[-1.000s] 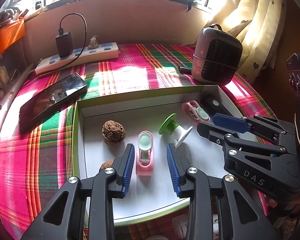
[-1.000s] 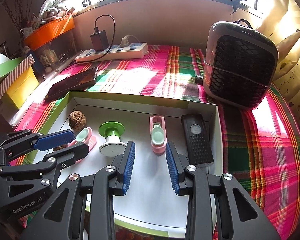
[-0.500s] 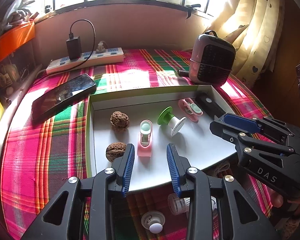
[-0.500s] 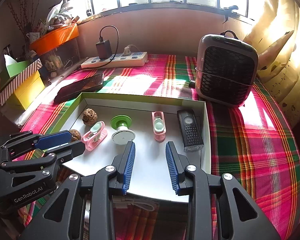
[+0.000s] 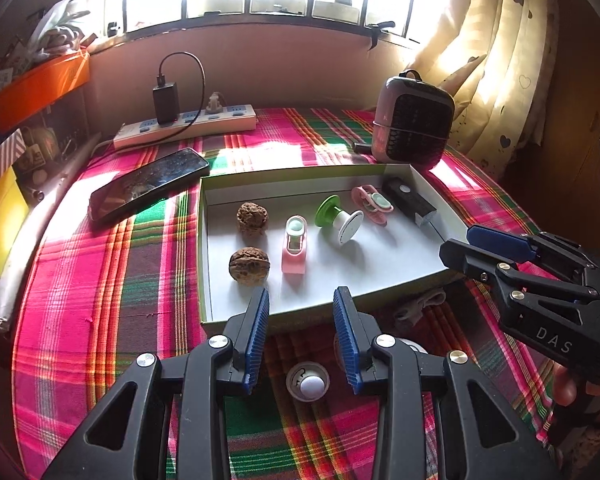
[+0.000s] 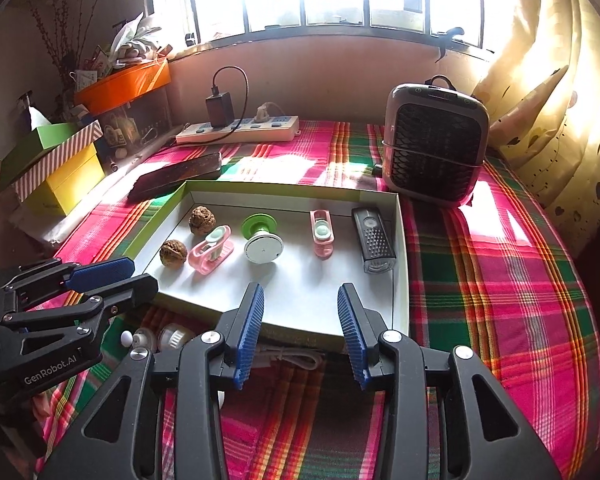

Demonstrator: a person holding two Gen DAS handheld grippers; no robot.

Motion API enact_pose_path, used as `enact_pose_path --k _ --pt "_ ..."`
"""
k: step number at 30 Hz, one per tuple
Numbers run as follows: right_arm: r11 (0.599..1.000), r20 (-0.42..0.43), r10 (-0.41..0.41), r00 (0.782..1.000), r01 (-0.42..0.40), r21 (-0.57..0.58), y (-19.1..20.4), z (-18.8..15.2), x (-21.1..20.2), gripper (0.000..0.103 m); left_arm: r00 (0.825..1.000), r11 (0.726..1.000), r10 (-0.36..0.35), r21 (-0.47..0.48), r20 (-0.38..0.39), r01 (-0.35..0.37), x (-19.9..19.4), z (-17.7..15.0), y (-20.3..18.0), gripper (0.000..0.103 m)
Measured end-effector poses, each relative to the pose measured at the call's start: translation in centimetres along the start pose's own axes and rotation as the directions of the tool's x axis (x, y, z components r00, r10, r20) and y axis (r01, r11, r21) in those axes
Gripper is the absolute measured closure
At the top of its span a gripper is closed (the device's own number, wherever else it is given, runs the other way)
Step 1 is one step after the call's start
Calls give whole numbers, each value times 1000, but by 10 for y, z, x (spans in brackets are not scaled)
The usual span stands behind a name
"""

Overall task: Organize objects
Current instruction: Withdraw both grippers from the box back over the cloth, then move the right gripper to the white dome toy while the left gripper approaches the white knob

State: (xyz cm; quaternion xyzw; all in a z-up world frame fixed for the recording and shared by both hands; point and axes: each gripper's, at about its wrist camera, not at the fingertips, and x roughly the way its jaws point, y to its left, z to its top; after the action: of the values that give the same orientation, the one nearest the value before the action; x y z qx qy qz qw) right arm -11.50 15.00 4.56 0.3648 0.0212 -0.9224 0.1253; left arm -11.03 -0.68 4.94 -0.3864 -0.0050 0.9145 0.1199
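A shallow white tray with a green rim (image 5: 300, 174) (image 6: 400, 260) lies on the plaid cloth. It holds two walnuts (image 5: 252, 218) (image 5: 249, 264), two pink clips (image 5: 295, 246) (image 5: 372, 204), a green-and-white spool (image 5: 338, 220) and a black device (image 5: 410, 202). My left gripper (image 5: 301, 296) hovers open over the tray's near edge, empty. My right gripper (image 6: 301, 292) hangs over the same edge further right; its jaws are opening with nothing between them. In front of the tray lie a white knob (image 5: 307, 384) and a white cable (image 6: 288, 356).
A phone (image 5: 148, 184) lies left of the tray, with a power strip (image 5: 188, 126) and charger behind it. A small heater (image 5: 412, 120) stands at the back right. Stacked boxes (image 6: 60, 172) line the left edge, and a curtain hangs at right.
Both grippers have drawn back and a little up from the tray, so it looks farther off. The knob and cable in front of it came into view. The right jaws stand wider.
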Motion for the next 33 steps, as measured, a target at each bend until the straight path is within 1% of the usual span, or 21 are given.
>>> enact_pose_path --k 4,11,19,22,24,30,33 --pt "1000 3 5 1000 -5 8 0 -4 -3 63 1000 1000 -3 -22 -2 3 -3 -8 4 71" --pt "1000 8 5 1000 -5 1 3 -13 -10 63 1000 999 -14 -29 0 14 -10 -16 6 71" --pt "1000 -1 16 1000 -16 -5 6 -24 -14 63 999 999 -30 -43 -16 29 -12 -29 10 71" --pt "1000 -3 23 1000 -23 -4 8 -27 -15 63 999 998 -37 -53 -27 35 -11 -33 11 69" --pt "1000 -4 28 1000 -28 -1 8 -30 -15 63 998 997 -51 -67 -31 49 -10 -36 13 65" --pt "999 -12 36 999 -36 -4 10 -35 -14 62 996 993 -83 -85 -39 79 -8 -42 13 62" --pt "999 -14 41 999 -41 1 10 -38 -15 62 996 993 -78 -89 -51 73 -4 -44 13 62"
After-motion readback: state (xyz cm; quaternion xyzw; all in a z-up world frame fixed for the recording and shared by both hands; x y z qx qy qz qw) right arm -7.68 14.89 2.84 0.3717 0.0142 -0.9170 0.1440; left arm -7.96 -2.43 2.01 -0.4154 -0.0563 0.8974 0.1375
